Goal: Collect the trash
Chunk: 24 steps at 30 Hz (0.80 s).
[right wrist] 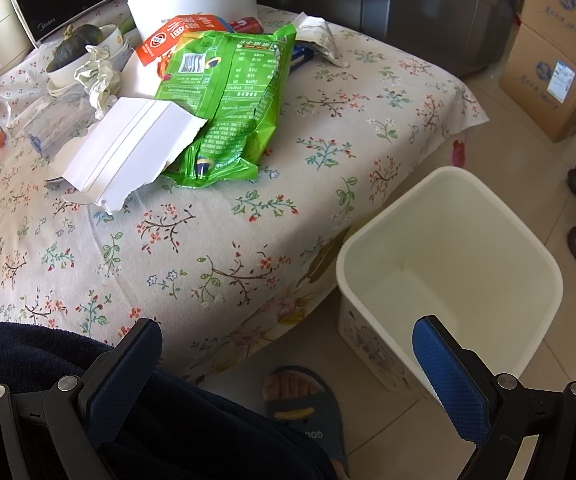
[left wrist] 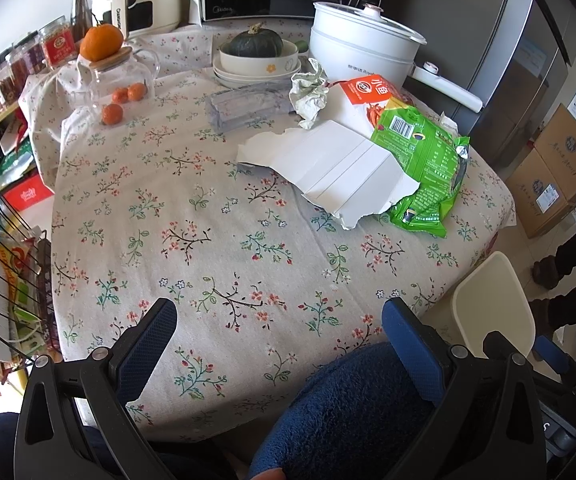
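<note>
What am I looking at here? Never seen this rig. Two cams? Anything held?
There is no robot arm. A person holds a two-finger gripper in each hand, and each gripper carries a fisheye camera looking forward along its blue-padded fingers.

The left wrist view shows the left gripper over a table with a floral tablecloth. The right wrist view shows the right gripper near the table's corner, above a white bin that stands on the floor and looks empty.

Both grippers are open and hold nothing.

The trash lies on the far part of the table: a green snack bag, torn white cardboard, crumpled paper and an orange-and-white packet. Behind them stand a white pot, a bowl holding a green squash and small oranges.
</note>
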Each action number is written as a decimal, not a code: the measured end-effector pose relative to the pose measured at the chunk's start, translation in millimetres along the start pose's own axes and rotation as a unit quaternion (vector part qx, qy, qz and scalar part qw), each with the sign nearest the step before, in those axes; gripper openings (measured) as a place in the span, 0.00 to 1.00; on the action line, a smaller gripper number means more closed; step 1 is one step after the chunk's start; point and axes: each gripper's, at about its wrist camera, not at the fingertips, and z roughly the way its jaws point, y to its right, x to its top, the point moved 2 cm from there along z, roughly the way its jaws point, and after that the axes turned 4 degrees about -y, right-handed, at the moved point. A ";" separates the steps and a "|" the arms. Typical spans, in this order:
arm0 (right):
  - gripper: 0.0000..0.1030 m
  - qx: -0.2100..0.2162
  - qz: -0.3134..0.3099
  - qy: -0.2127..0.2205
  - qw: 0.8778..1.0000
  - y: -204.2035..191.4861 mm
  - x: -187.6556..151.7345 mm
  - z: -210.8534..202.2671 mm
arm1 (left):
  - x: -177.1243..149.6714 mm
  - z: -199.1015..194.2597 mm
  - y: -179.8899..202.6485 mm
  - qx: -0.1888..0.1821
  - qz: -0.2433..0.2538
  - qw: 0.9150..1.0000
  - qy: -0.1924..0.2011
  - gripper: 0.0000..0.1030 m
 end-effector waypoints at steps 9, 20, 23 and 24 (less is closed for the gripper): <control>1.00 0.001 -0.001 -0.002 1.000 -0.2 0.3 0.4 | -0.3 0.4 0.0 -0.001 -0.003 1.000 -0.002 1.00; 1.00 -0.002 -0.005 -0.004 1.000 -1.6 1.8 1.4 | 1.6 0.5 0.8 -0.008 -0.006 1.000 -0.007 1.00; 1.00 -0.001 -0.005 -0.004 1.000 -1.7 1.9 1.4 | 2.6 1.4 1.5 -0.008 -0.006 1.000 -0.008 1.00; 1.00 -0.001 -0.005 -0.004 1.000 -1.7 1.9 1.5 | 2.7 1.6 1.8 -0.009 -0.007 1.000 -0.008 1.00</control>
